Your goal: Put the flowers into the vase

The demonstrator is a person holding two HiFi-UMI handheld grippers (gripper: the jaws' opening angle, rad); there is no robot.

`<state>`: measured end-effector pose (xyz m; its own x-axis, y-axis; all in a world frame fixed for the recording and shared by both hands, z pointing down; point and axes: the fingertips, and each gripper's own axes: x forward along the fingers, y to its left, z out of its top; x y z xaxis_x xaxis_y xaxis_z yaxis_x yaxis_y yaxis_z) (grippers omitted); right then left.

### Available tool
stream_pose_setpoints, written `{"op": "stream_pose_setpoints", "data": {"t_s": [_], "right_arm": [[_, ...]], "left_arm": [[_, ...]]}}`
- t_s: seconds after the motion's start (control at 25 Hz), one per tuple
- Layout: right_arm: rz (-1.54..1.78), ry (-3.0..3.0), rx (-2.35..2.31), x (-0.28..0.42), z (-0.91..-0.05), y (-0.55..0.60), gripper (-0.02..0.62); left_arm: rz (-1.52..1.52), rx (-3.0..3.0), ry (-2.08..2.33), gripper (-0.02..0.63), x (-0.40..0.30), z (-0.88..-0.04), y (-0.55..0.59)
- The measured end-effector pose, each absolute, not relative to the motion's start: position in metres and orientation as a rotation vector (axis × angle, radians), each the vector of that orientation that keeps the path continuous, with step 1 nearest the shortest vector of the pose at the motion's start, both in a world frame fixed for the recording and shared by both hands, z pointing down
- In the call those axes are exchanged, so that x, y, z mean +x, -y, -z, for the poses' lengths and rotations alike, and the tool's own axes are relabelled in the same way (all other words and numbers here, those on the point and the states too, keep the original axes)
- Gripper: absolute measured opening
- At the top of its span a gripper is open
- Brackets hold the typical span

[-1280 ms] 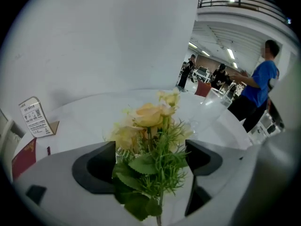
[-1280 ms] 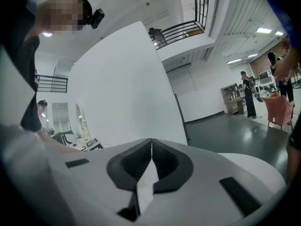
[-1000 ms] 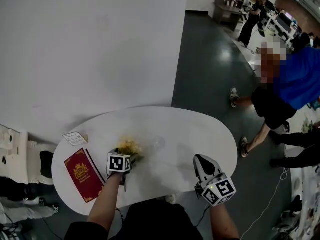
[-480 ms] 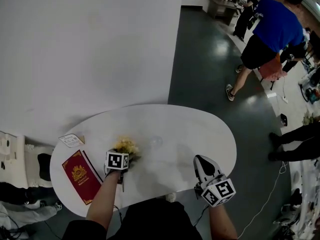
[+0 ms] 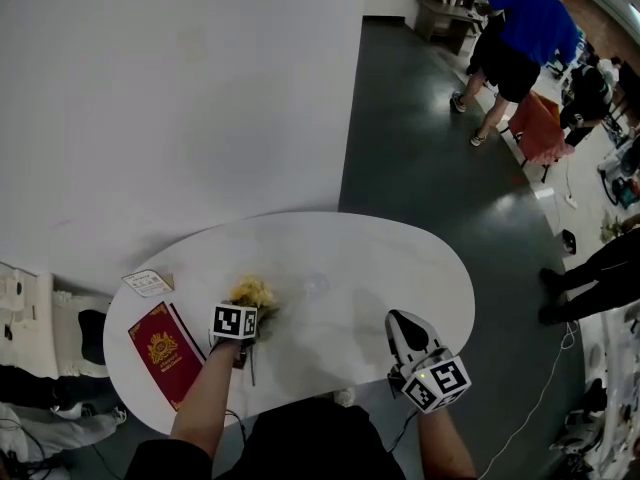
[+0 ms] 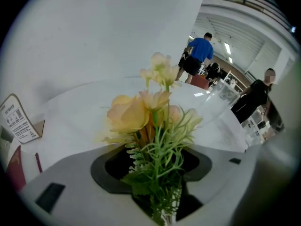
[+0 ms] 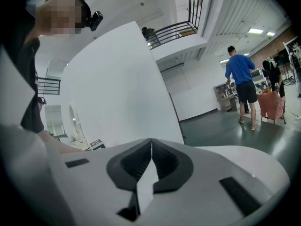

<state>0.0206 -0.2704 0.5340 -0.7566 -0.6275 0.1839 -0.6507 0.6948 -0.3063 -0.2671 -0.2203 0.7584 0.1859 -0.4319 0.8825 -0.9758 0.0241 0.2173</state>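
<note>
Grey right claw [image 5: 400,324] is hanging over the near right edge of the white oval surface [image 5: 400,258] and pointing almost level. Its jaws are meeting tip to tip and gripping nothing.

Left claw [image 6: 157,171] is tipping steeply down over the near left part of the surface. Its jaws are closing round the green stalks of the flowers [image 5: 255,293], which are standing between them. Dark gaps are still showing on either side of the stalks, so the pads are not visibly pressing. One stalk end is trailing back towards the person, and the pale yellow and peach blooms are pointing away, towards the far side of the surface.

Red booklet [image 5: 165,351] with a gold crest is lying flat to the left of the left claw, close to the surface's edge. A small printed card [image 5: 148,282] is standing just beyond it.

Clear glass vase [image 5: 315,286] is sitting near mid-surface, to the right of the blooms and apart from them; the flowers are outside it.

Further off, a white wall [image 5: 180,98] is rising behind the surface and dark grey floor [image 5: 420,148] is running out to the right. A person in a blue shirt [image 5: 525,18] and dark shorts is standing far back beside a salmon-coloured chair [image 5: 540,128].
</note>
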Motion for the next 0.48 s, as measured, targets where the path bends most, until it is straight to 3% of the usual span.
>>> {"op": "stream_pose_setpoints", "data": {"t_s": [0.48], "right_arm": [[-0.469,2.884,1.006,0.004,-0.512,0.269,0.023]], "left_arm": [[-0.650,1.700,1.469,0.244,-0.260,-0.694,0.241]]}}
